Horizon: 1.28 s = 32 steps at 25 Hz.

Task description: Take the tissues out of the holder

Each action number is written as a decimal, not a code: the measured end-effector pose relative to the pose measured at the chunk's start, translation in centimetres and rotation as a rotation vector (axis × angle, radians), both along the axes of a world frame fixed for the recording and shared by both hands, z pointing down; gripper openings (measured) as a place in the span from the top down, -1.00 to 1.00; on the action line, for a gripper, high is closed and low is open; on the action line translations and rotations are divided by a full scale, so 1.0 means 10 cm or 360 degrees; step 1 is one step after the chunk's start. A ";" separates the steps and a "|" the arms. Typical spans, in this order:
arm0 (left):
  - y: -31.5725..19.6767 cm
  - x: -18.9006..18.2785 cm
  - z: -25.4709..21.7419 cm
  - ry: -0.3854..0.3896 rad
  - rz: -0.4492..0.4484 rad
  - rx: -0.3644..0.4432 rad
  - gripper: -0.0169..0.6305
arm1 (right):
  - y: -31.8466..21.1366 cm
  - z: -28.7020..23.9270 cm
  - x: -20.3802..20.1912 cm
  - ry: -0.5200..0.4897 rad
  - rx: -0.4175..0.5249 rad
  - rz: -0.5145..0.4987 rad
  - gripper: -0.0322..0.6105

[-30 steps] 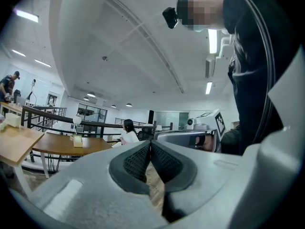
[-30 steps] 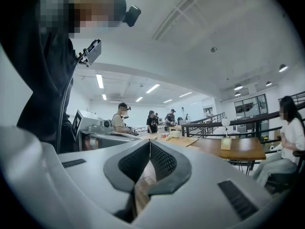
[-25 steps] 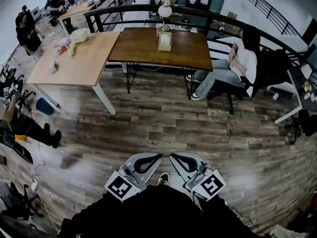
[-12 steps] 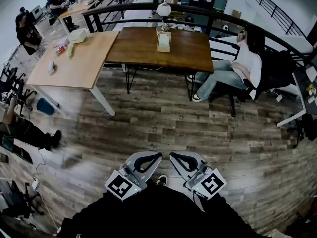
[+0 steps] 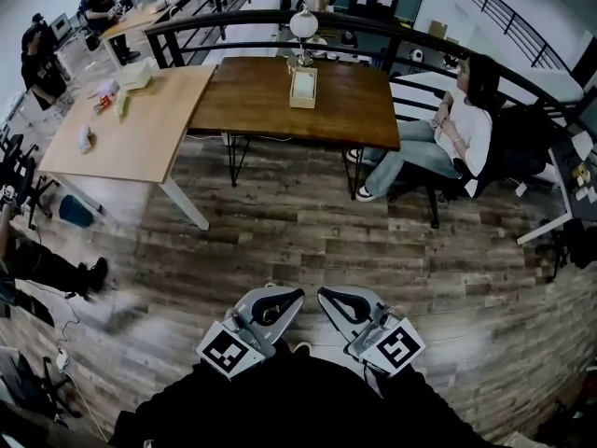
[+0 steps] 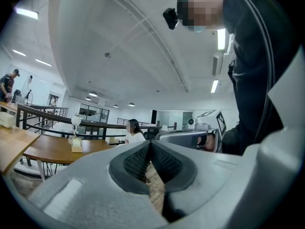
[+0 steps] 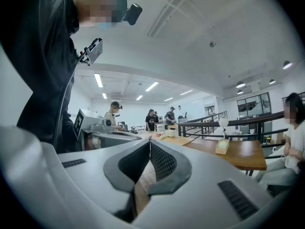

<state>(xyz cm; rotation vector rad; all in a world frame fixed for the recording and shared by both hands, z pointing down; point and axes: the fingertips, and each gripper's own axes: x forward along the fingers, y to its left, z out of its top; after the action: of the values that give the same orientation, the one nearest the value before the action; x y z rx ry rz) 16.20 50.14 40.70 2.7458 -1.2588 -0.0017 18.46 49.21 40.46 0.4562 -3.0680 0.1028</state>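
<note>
**Tissue holder across the room, both grippers empty**

The wooden tissue holder (image 5: 302, 90) stands on the dark brown table (image 5: 354, 101), towards its far edge and about midway along it, with pale tissues (image 5: 303, 82) showing in its open top. Just behind it is a lamp (image 5: 303, 24) with a round white shade. A lighter table (image 5: 140, 129) adjoins the dark one on the left and carries a few small items. A seated person (image 5: 462, 124) in a white top is at the dark table's right end, and a black railing (image 5: 401, 31) runs behind both tables.

The holder is well apart from the grippers, with a wide stretch of plank floor (image 5: 308, 231) between. The left gripper (image 6: 150, 146) and right gripper (image 7: 150, 143) are held low, close to the person's body and side by side. Each has its ribbed pads pressed together at the tips, with nothing between them.
</note>
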 end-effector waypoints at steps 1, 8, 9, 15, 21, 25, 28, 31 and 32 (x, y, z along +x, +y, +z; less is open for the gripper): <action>-0.08 -0.04 0.00 0.0004 0.0005 0.0002 0.92 | -0.08 -0.01 -0.04 0.0001 0.0006 0.0006 0.89; -0.68 -0.39 -0.04 0.0021 0.0055 0.0007 0.92 | -0.67 -0.04 -0.42 0.0028 0.0011 0.0042 0.88; -0.77 -0.45 -0.05 0.0020 0.0063 0.0004 0.92 | -0.75 -0.05 -0.48 0.0024 0.0009 0.0049 0.89; -1.25 -0.78 -0.09 0.0021 0.0103 0.0015 0.92 | -1.23 -0.08 -0.82 0.0044 -0.0006 0.0087 0.89; -1.68 -1.14 -0.12 0.0014 0.0108 0.0027 0.92 | -1.65 -0.13 -1.16 0.0038 0.0023 0.0108 0.89; -1.89 -1.36 -0.15 0.0027 0.0118 0.0038 0.92 | -1.84 -0.14 -1.39 0.0070 0.0013 0.0122 0.89; -2.04 -1.51 -0.14 0.0036 0.0134 0.0040 0.92 | -1.99 -0.13 -1.54 0.0062 0.0026 0.0139 0.89; -2.17 -1.64 -0.13 0.0043 0.0145 0.0046 0.92 | -2.11 -0.10 -1.64 0.0071 0.0026 0.0162 0.88; -2.22 -1.67 -0.12 0.0041 0.0149 0.0044 0.92 | -2.16 -0.09 -1.66 0.0084 0.0023 0.0175 0.89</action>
<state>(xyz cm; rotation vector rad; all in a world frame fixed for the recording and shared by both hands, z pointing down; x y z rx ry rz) -0.52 27.96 39.49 2.8161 -1.1312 -0.0463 1.84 27.64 39.60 0.6179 -2.9935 0.0705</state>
